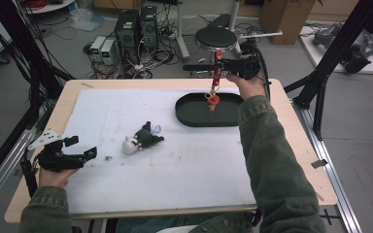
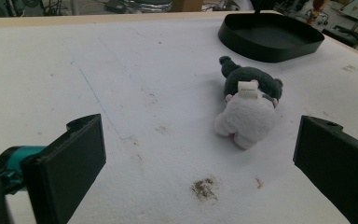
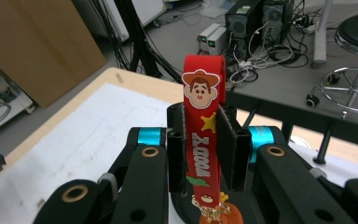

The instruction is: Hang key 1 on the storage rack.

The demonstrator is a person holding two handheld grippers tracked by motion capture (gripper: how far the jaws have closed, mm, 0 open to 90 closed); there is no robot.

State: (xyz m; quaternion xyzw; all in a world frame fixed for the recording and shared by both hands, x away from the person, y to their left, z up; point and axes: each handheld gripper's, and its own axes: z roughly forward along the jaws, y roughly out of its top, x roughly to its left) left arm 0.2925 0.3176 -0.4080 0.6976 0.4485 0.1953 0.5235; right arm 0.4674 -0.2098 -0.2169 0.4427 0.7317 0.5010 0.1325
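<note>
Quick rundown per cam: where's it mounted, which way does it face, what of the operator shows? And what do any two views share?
High view: above the person's side, looking forward and down on the table; both sleeves, left gripper, right gripper.
Left gripper view: on the left gripper, low over the mat, facing the plush toy; jaws open.
Right gripper view: on the right gripper, facing off the table toward the floor; jaws shut on the red strap keychain.
Shared: high and left gripper views both show the plush toy and black tray.
</note>
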